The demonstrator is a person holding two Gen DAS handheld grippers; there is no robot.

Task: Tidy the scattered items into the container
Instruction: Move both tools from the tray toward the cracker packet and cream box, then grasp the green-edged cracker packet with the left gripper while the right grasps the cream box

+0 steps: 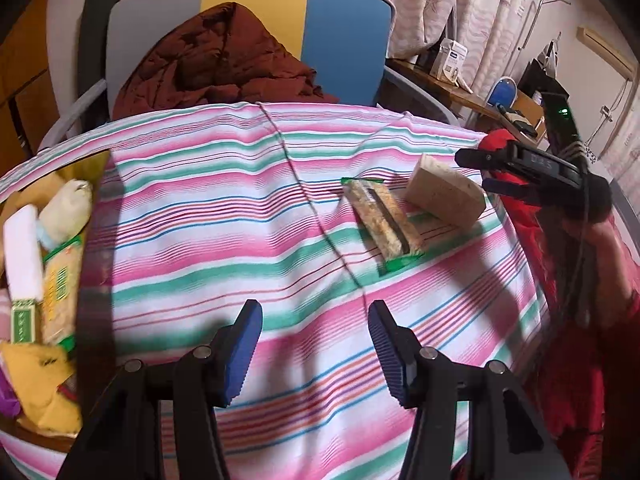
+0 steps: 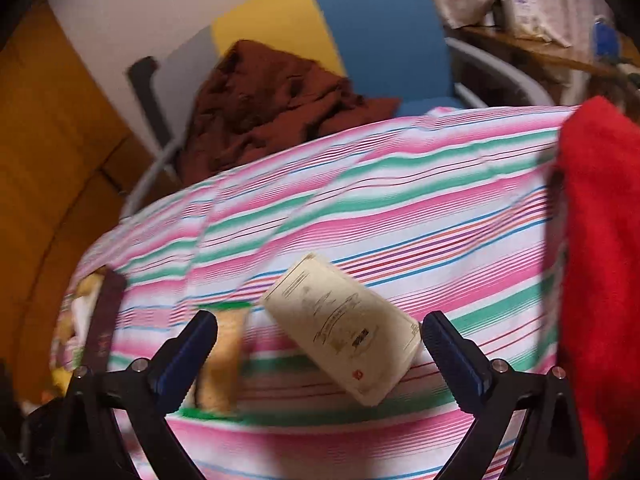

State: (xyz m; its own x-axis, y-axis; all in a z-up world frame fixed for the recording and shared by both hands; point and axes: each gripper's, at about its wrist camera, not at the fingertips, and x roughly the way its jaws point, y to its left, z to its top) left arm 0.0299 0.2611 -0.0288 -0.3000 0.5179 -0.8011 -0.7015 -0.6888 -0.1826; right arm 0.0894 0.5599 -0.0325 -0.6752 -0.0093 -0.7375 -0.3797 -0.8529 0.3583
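- Scattered items first: a green-edged clear packet of pale crisp bars [image 1: 384,226] lies flat on the pink, green and white striped tablecloth [image 1: 248,208], and a cream rectangular packet with printed lettering [image 1: 444,194] sits just beside it, tilted up on one edge.
- Container: a brown box with a yellowish inner wall [image 1: 94,164] stands at the left edge of the table, well apart from those two packets. It already holds a white wrapped stick, a pale rounded bundle, a yellow printed packet and a yellow cloth-like pouch (packed close together).
- Left gripper [image 1: 316,354], black with blue ribbed pads, hovers above bare tablecloth with its claw spread and nothing between the pads.
- Right gripper [image 2: 320,354] hangs over the cream packet [image 2: 344,330] with its claw spread wide; from its own camera the packet lies in the gap, touching neither pad as far as the blur lets me judge.
- From the left camera the right gripper [image 1: 472,172] shows as a black claw above and just right of the cream packet, held by a person in a red sleeve [image 1: 560,280].
- Behind the table stands a grey, yellow and blue chair [image 1: 256,28] with a crumpled rust-brown quilted cloth [image 1: 224,60] heaped on its seat.
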